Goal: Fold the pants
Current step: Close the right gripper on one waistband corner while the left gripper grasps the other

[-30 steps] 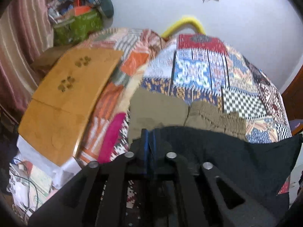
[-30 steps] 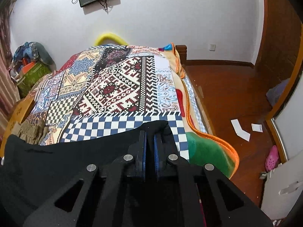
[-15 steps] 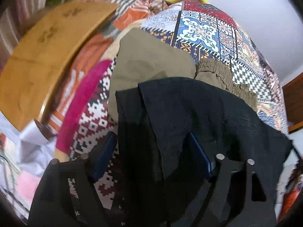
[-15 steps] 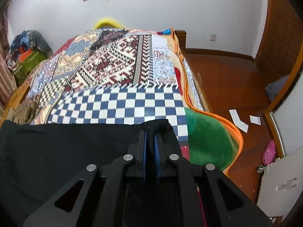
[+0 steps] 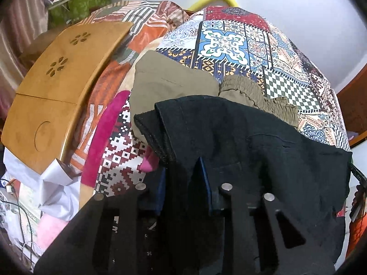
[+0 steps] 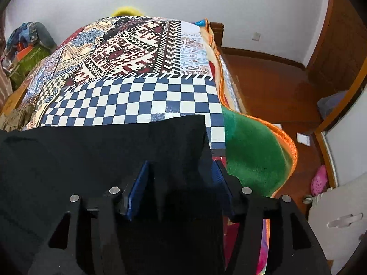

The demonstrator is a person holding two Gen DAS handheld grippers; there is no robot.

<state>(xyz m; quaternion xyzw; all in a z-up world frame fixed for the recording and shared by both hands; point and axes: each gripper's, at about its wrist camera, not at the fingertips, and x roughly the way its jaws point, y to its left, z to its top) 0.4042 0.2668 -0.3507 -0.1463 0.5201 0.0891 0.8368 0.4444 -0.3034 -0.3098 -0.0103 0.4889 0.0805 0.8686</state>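
Both handheld tools share one build. The left gripper (image 5: 183, 181) has a matte black frame of angular arms pierced by slot and triangular cut-outs, with round silver pin heads at the pivots, four of them showing. Its two fingers carry flat blue pads (image 5: 204, 178), dark and shadowed, so their surface texture is hard to make out. The right gripper (image 6: 181, 183) is the same: black cut-out linkage, four silver pin heads in a row, and brighter blue pads (image 6: 137, 190) that look finely ribbed on the inner faces. No hand or sleeve shows in either view
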